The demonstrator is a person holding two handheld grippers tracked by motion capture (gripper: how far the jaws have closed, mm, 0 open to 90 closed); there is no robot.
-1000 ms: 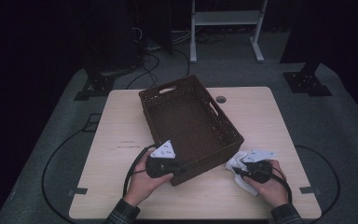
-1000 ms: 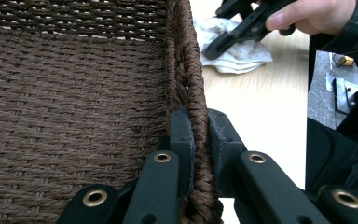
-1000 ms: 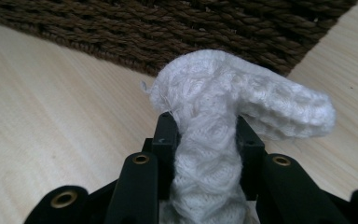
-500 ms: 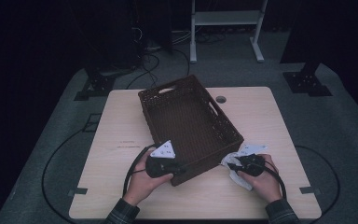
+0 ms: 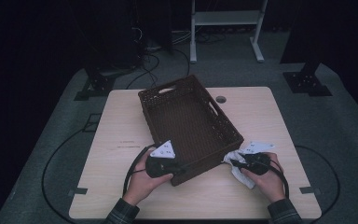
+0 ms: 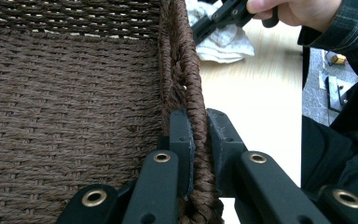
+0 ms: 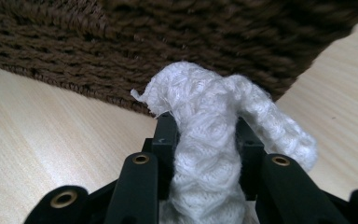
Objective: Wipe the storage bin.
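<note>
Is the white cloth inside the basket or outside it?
Outside. The cloth lies on the table beside the basket, pinched in the right gripper; the basket's floor looks bare.

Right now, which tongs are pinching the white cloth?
The right tongs pinch the white knitted cloth beside the brown woven basket. The left tongs clamp the basket's rim instead.

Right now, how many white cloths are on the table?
1. A single white cloth lies on the table just outside the brown woven basket's near right corner, pinched in the right tool. The basket looks empty, though its near wall hides a little.
</note>
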